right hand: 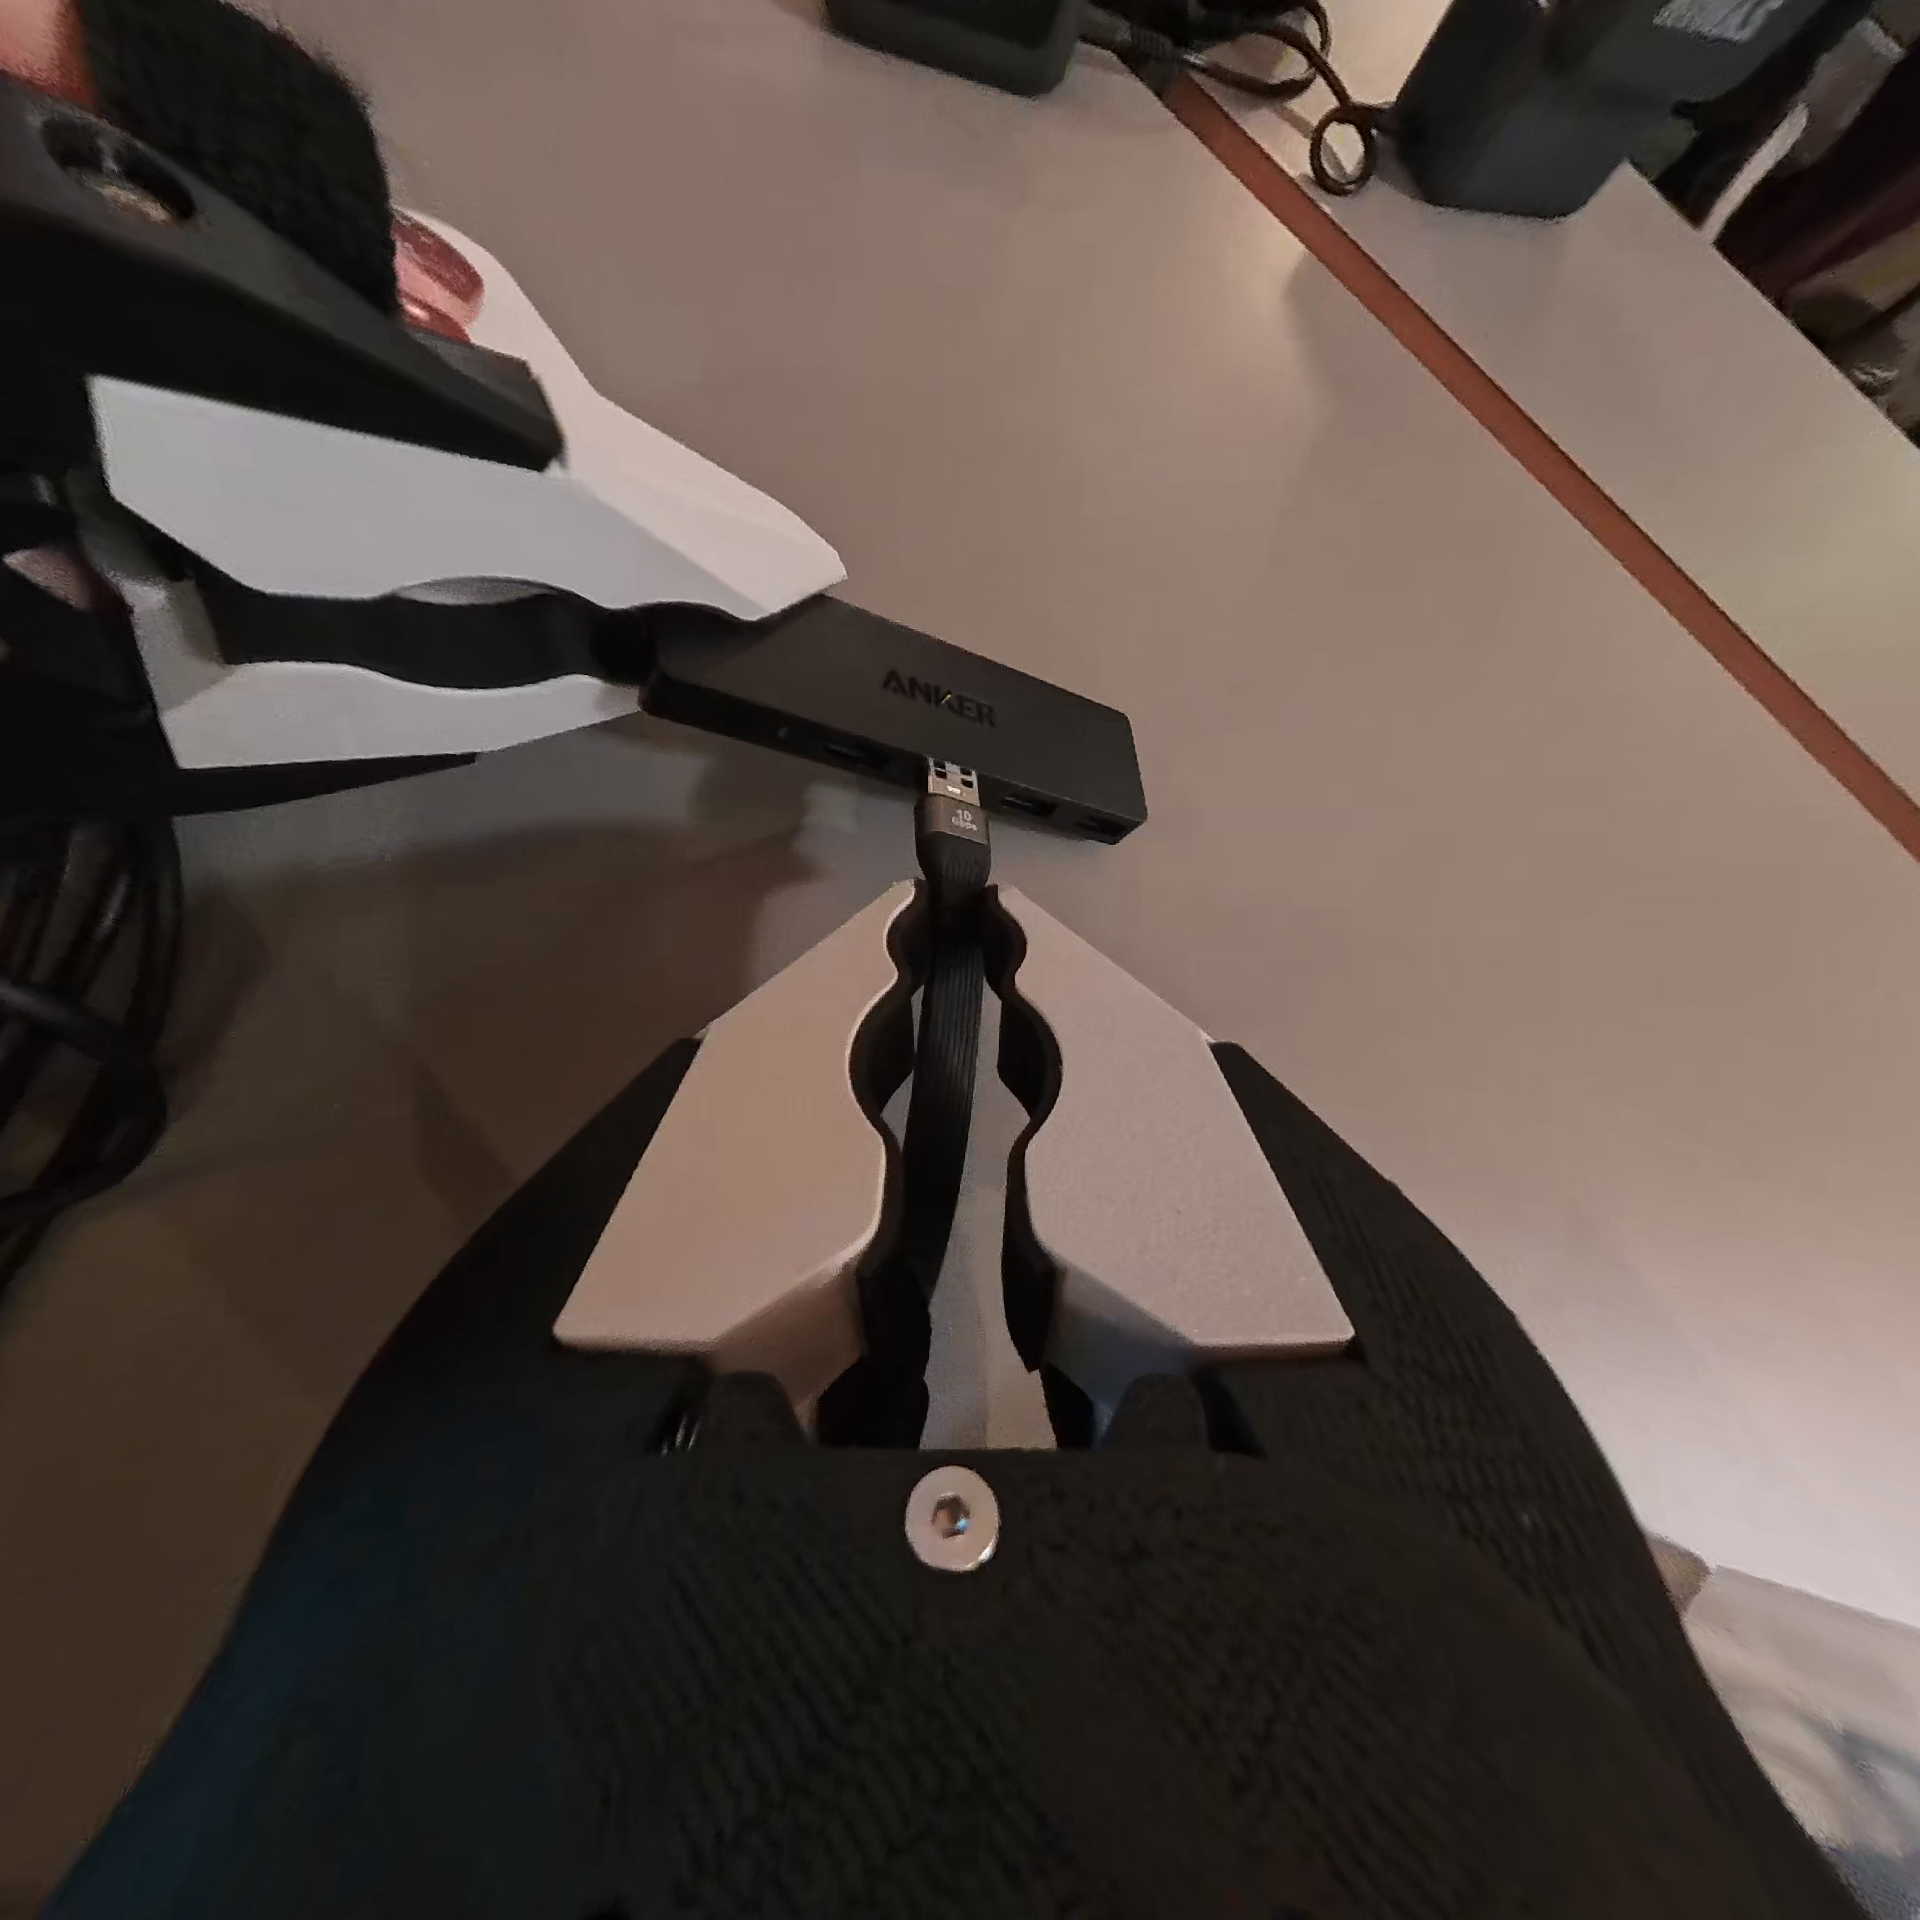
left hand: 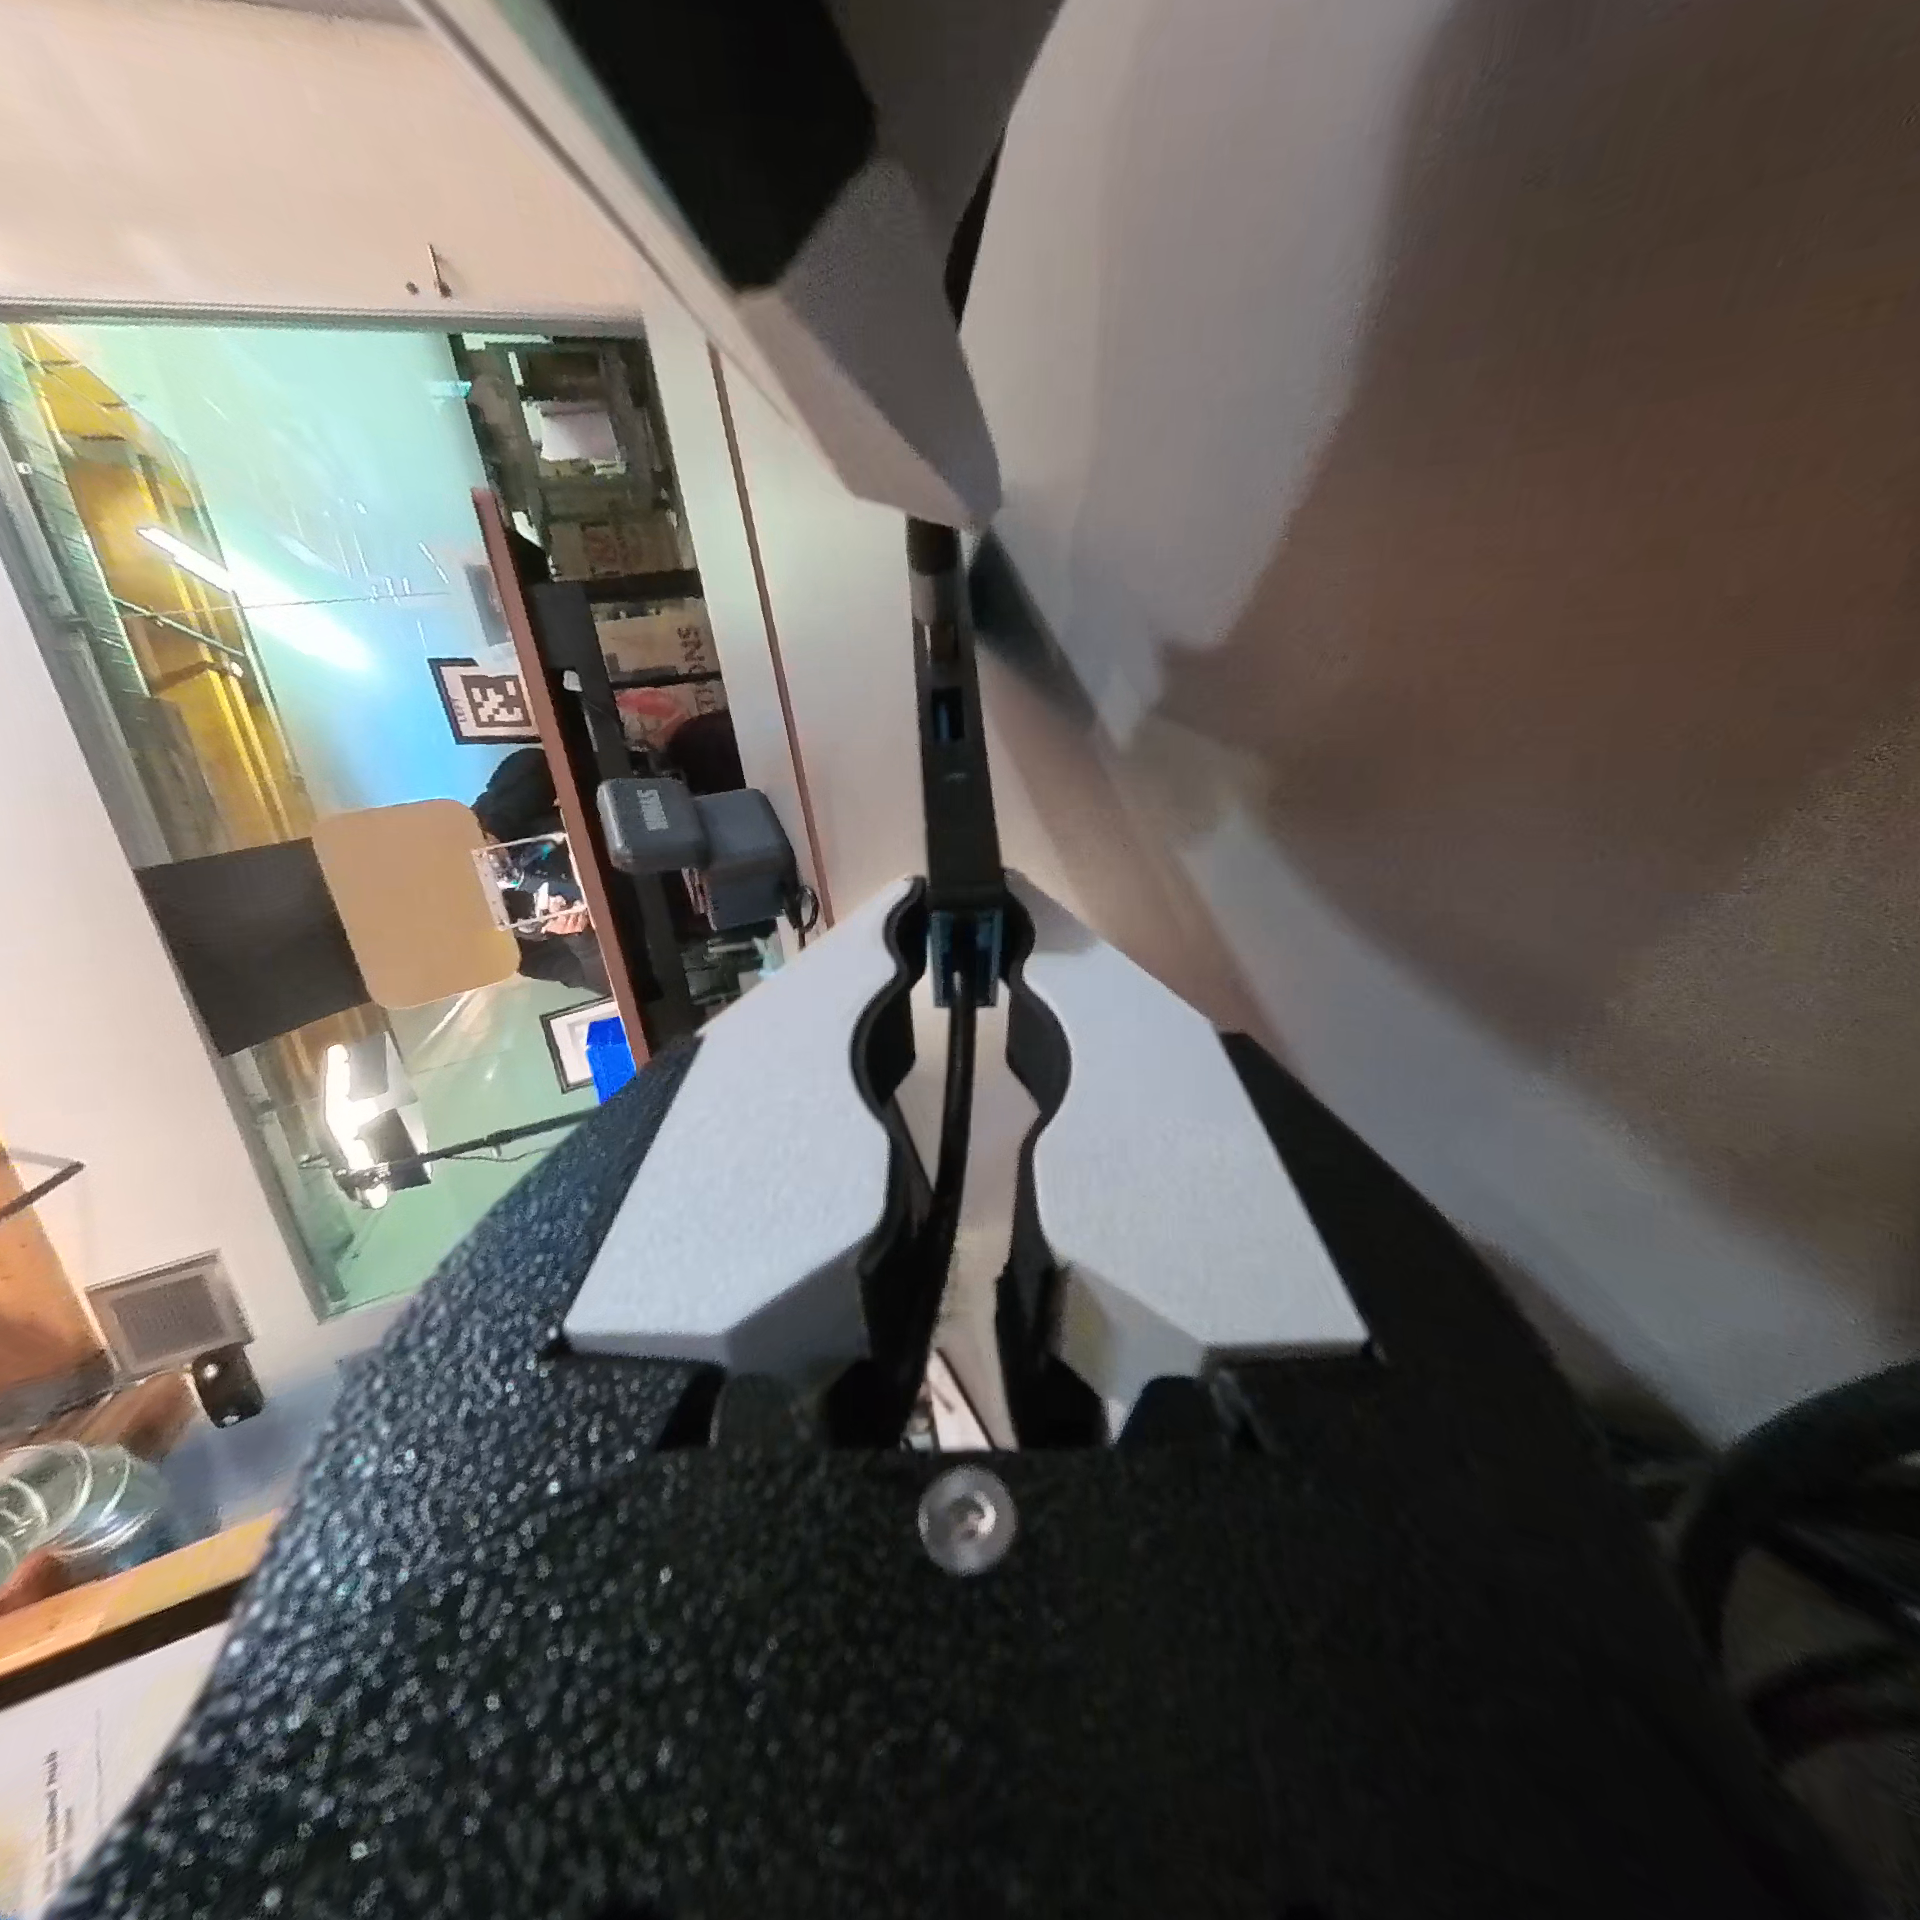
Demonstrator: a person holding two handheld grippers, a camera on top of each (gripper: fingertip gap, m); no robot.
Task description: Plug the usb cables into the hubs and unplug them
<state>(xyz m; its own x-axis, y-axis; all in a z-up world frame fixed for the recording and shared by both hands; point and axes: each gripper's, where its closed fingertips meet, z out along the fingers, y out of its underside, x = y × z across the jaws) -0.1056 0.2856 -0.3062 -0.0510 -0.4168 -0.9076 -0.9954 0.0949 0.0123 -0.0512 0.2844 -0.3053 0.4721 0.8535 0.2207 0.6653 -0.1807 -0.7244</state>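
A flat black USB hub (right hand: 935, 707) is held above the table by my left gripper (right hand: 644, 644), which is shut on its left end. In the left wrist view the hub (left hand: 961, 790) shows edge-on between my left gripper's tips (left hand: 964, 920), with its own black lead (left hand: 951, 1091) running back between the fingers. My right gripper (right hand: 951, 904) is shut on a ribbed black USB cable (right hand: 940, 1091) just behind its grey plug (right hand: 951, 816). The plug's metal tip sits in a port on the hub's front edge, with part of the metal still showing.
The pale table (right hand: 1299, 540) has a brown seam (right hand: 1558, 468) running diagonally. Dark boxes (right hand: 1538, 94) and looped cords (right hand: 1340, 135) stand at its far edge. Black cables (right hand: 62, 987) hang at the left. A wall window (left hand: 312, 727) is in the left wrist view. The gap from one gripper's tips to the other's is roughly 6 centimeters.
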